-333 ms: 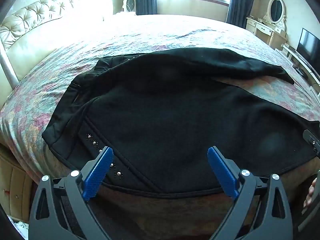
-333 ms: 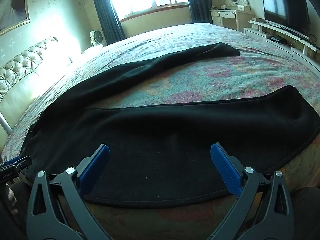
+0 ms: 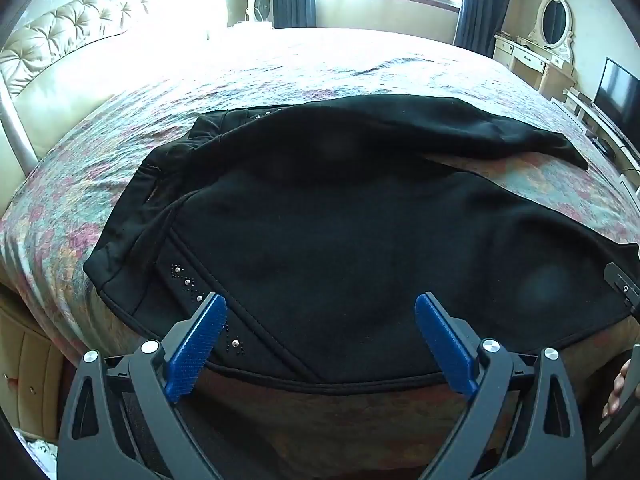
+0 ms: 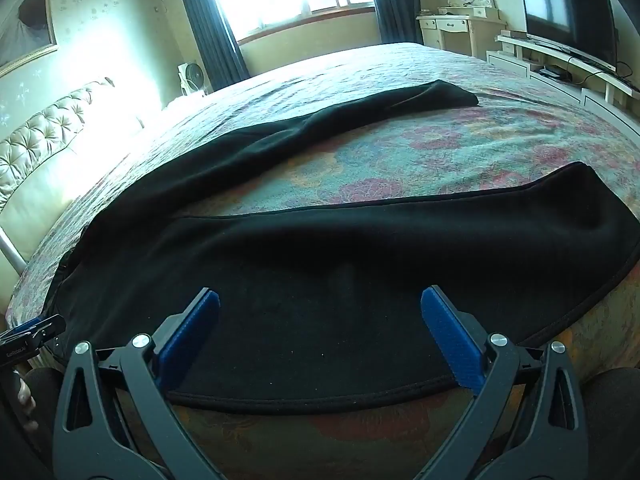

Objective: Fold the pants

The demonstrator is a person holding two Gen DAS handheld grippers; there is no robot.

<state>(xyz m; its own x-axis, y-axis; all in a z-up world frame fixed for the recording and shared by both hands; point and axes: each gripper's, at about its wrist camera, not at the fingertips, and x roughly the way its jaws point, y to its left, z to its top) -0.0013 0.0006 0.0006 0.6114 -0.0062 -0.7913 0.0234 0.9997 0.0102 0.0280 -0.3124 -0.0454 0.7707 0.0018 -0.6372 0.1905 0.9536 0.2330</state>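
Note:
Black pants [image 3: 340,216] lie spread on the bed, waistband to the left, with small studs near the pocket [image 3: 188,284]. The two legs run apart to the right; the near leg [image 4: 360,272] lies along the bed's front edge, the far leg [image 4: 340,120] stretches toward the window. My left gripper [image 3: 320,336] is open and empty, hovering over the near hem by the hip. My right gripper [image 4: 320,332] is open and empty over the near leg's front edge. The right gripper's edge shows in the left wrist view [image 3: 622,288].
The floral bedspread [image 4: 460,148] covers the bed. A tufted headboard [image 3: 80,20] stands at the left. A dresser with an oval mirror [image 3: 552,28], a TV [image 4: 568,28] on a low white unit and a fan [image 3: 260,4] stand beyond the bed.
Both grippers have barely shifted. The pants lie the same.

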